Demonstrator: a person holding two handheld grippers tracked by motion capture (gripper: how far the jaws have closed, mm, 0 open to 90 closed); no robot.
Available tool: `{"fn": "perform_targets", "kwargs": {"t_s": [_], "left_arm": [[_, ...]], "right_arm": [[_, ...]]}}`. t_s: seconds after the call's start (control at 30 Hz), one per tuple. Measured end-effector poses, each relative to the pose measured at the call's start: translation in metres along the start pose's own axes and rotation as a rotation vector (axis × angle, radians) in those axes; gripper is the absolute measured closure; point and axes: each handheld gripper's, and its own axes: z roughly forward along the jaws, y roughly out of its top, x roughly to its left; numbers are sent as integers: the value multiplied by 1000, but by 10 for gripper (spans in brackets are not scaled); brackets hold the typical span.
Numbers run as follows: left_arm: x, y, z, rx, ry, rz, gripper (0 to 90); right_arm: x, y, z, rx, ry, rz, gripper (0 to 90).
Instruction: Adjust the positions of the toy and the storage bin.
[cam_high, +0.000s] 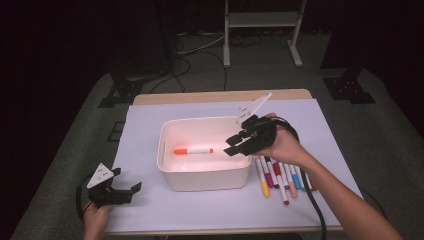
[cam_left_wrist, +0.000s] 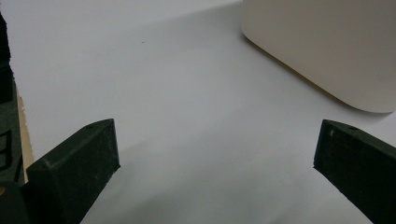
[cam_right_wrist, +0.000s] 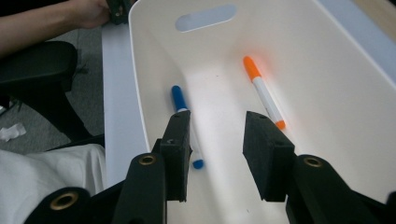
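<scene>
Right gripper (cam_high: 234, 143) over the right end of the white bin (cam_high: 167, 172), jaws parted with nothing between them, orange marker (cam_high: 193, 150) and blue marker (cam_right_wrist: 186, 122) lying on the bin floor, row of markers (cam_high: 281, 176) at 3 o'clock of the bin, left gripper (cam_high: 125, 180) resting on the white sheet (cam_high: 150, 210) at 8 o'clock, jaws spread wide and empty.
</scene>
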Motion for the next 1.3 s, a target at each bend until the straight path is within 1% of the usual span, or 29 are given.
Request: {"fn": "perform_targets", "kwargs": {"t_s": [0.03,0.07,0.1,0.13,0.17,0.2,0.27,0.37,0.53,0.6,0.63,0.73,0.8,0.83,0.87,0.9,1.03,1.17,1.23,1.27,1.3], "left_arm": [[0,0,0,3,1,1,0],[0,0,0,3,1,1,0],[0,0,0,0,3,2,0],[0,0,0,-1,3,4,0],[0,0,0,-1,3,4,0],[-1,0,0,-2,3,4,0],[0,0,0,3,4,5,0],[-1,0,0,2,5,7,0],[0,0,0,-4,3,2,0],[-1,0,0,0,6,9,0],[-1,0,0,-4,6,9,0],[-1,0,0,-5,6,12,0],[-1,0,0,-6,7,12,0],[-1,0,0,-6,7,12,0],[-1,0,0,-7,7,11,0],[-1,0,0,-7,8,11,0],[-1,0,-1,-7,10,15,0],[-1,0,-1,-7,9,14,0],[-1,0,0,-6,10,14,0],[-2,0,0,-7,10,15,0],[-2,0,-1,-8,11,18,0]], "right_arm": [[-3,-8,-15,-17,-18,20,605],[-3,-8,-15,-17,-18,20,605],[-5,-17,-28,-32,-40,37,605],[-6,-21,-34,-42,-49,48,605],[-6,-21,-34,-42,-49,48,605],[-7,-26,-39,-46,-61,56,605],[-10,-43,-53,-54,-88,87,604],[-14,-61,-62,-59,-104,128,602],[-18,-94,-69,-61,-126,179,590],[-19,-107,-70,-57,-139,194,590],[-19,-113,-71,-56,-141,211,589],[-22,-133,-70,-45,-159,239,586],[-24,-146,-69,-37,-179,262,585],[-24,-146,-69,-37,-179,262,585],[-26,-160,-69,-36,-191,287,585],[-28,-167,-69,-34,-201,297,585],[-33,-193,-72,-31,-233,364,587],[-38,-214,-74,-21,-264,417,591],[-39,-222,-75,-17,-280,441,594],[-39,-222,-75,-17,-280,441,594],[-41,-228,-75,-14,-295,460,598]]}}
